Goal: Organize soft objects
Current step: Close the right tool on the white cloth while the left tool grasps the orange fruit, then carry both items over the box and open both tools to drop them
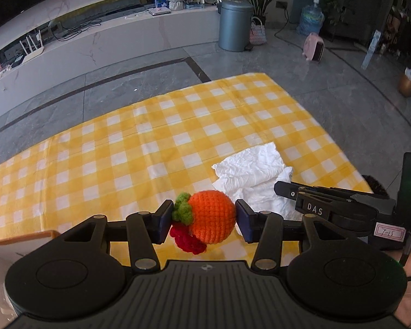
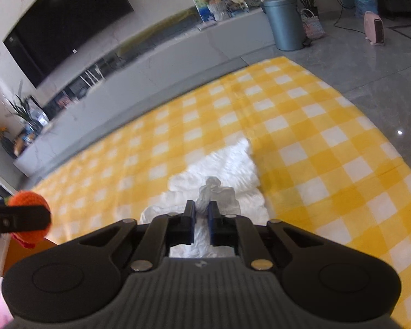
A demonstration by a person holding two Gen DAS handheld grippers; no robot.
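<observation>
Crocheted orange (image 1: pixel 213 216) between left gripper (image 1: pixel 202 218) jaws, white tissue (image 2: pixel 219 170) pinched by right gripper (image 2: pixel 202 211), both over checkered cloth (image 1: pixel 150 148).

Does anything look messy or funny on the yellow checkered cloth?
Yes. The white tissue lies crumpled in a rumpled heap instead of flat, and the right gripper pinches a bunched bit of it. The left gripper holds a crocheted orange fruit with something red hanging below it. Nothing looks spilled or torn.

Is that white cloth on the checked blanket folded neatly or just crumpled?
Crumpled. The white cloth lies in a wrinkled, uneven heap, and the right gripper pinches a bunched bit of it.
</observation>
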